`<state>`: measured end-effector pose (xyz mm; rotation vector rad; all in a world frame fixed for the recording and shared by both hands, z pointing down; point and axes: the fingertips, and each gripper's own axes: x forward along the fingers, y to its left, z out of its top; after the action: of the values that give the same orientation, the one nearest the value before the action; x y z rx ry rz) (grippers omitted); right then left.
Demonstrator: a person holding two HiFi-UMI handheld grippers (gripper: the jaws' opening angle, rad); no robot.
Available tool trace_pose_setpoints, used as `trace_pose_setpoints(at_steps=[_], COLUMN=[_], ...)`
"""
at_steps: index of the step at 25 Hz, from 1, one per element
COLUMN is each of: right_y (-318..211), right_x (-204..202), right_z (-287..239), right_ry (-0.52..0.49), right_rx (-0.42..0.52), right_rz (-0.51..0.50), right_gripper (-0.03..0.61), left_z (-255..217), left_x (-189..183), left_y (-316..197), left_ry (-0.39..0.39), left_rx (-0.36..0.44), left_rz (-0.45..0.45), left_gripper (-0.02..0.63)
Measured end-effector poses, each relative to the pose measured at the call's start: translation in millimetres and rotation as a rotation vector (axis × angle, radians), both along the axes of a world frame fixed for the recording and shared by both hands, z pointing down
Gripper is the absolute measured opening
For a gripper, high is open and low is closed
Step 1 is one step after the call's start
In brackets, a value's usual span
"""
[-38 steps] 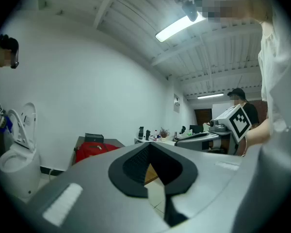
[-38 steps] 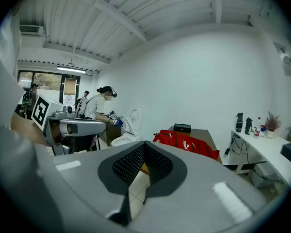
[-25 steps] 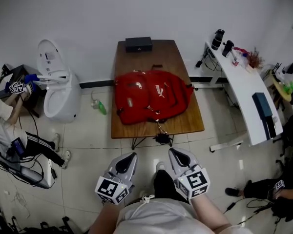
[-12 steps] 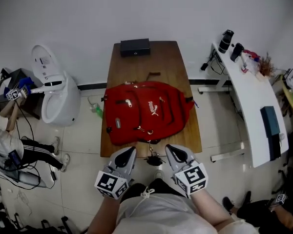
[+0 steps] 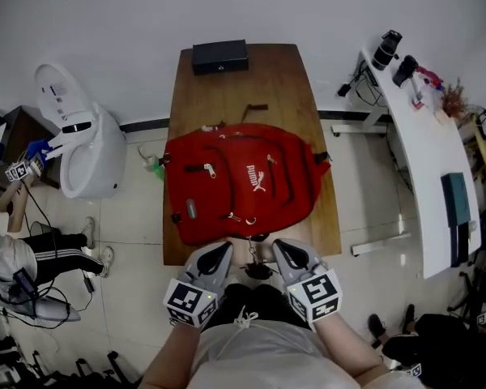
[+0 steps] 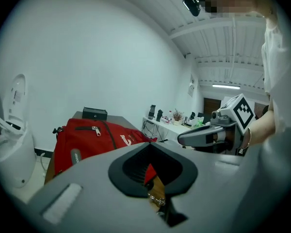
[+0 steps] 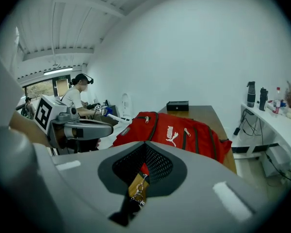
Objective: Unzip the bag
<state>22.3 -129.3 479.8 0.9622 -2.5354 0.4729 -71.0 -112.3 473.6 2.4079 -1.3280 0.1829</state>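
A red backpack (image 5: 243, 181) lies flat on the wooden table (image 5: 267, 79), all its zips closed; silver zip pulls (image 5: 208, 168) show on top. A keyring with a dark tag (image 5: 255, 267) hangs from the bag over the table's near edge. My left gripper (image 5: 221, 250) and right gripper (image 5: 280, 246) hover side by side just short of that edge, either side of the keyring. Both are shut and hold nothing. Through the gap in the jaws, both gripper views show the keyring (image 6: 156, 198) (image 7: 138, 195). The bag (image 6: 92, 137) (image 7: 184, 135) lies beyond, untouched.
A black box (image 5: 219, 56) sits at the table's far end. A white rounded machine (image 5: 77, 148) stands on the floor to the left, where a seated person (image 5: 8, 250) is. A long white desk (image 5: 425, 152) with bottles runs along the right.
Both grippers have come forward and down from over the floor to the table's near edge. The bag now looks larger and closer; it has not moved on the table.
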Motion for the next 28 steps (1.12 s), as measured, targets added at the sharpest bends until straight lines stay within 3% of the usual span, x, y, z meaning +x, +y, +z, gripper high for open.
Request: trace_pose_setpoints(at_steps=[7, 11, 14, 23, 25, 28], right_y=[0, 7, 10, 5, 3, -1], right_x=[-26, -46, -54, -57, -56, -52], right_z=[77, 129, 161, 201, 204, 205], right_ry=[0.078, 0.117, 0.141, 0.203, 0.228, 0.229], right_rx=[-0.171, -0.296, -0.352, -0.394, -0.378, -0.380], right_rz=[-0.007, -0.052, -0.040, 0.014, 0.031, 0.039], right_gripper=[0.003, 0.140, 0.161, 0.139, 0.054, 0.021], left_z=[73, 108, 128, 155, 159, 165], left_x=[-2, -4, -6, 7, 9, 11], left_y=[-15, -35, -41, -45, -46, -47], left_ry=[-0.061, -0.019, -0.003, -0.017, -0.023, -0.044], left_rx=[-0.131, -0.194, -0.243, -0.299, -0.315, -0.331], left_rz=[0.077, 0.104, 0.123, 0.180, 0.185, 0.196], left_gripper=[0.006, 0.006, 0.006, 0.006, 0.006, 0.006])
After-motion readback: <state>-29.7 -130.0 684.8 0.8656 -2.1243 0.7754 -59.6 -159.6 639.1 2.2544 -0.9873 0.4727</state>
